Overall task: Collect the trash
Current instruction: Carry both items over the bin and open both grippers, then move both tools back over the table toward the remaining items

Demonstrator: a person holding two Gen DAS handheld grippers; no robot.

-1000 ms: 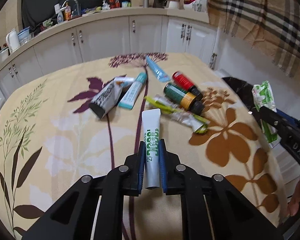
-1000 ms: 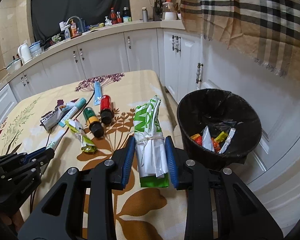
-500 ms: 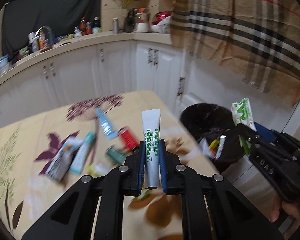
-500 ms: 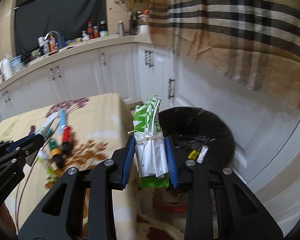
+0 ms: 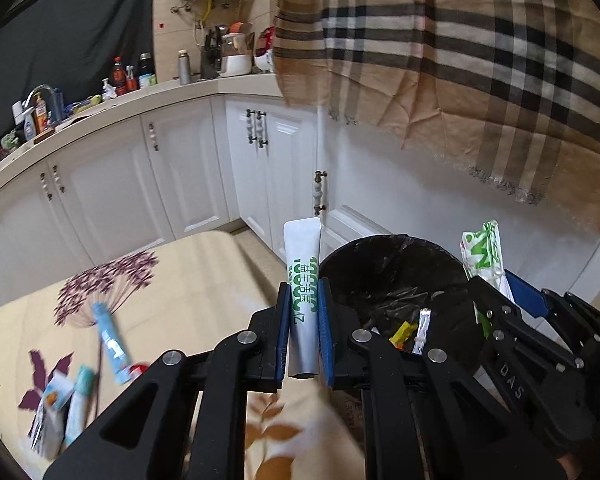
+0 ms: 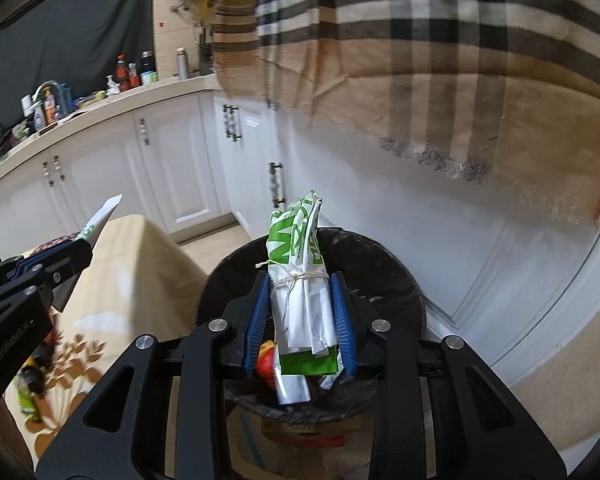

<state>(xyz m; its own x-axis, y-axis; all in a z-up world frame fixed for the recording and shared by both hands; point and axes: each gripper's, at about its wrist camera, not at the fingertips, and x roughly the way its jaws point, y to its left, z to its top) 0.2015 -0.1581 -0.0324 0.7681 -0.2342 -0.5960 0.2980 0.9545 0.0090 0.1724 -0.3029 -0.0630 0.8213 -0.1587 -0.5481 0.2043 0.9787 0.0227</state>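
My left gripper (image 5: 304,312) is shut on a white tube with green print (image 5: 302,256), held in the air at the table's right edge, just left of the black bin (image 5: 396,276). My right gripper (image 6: 300,304) is shut on a green and white wrapper bundle tied with string (image 6: 300,276), held over the bin (image 6: 396,276). The bin holds several wrappers (image 5: 414,328). The right gripper with its bundle also shows in the left wrist view (image 5: 484,256). The left gripper with its tube shows at the left of the right wrist view (image 6: 96,224).
The table has a floral cloth (image 5: 188,280). On it lie a blue tube (image 5: 110,340) and other tubes (image 5: 60,404) at the left. White cabinets (image 5: 180,176) and a counter with bottles stand behind. A plaid cloth (image 5: 480,60) hangs above the bin.
Both grippers have swung right, away from the table and toward the bin, each still holding its item. The right gripper now hangs over the bin's opening.
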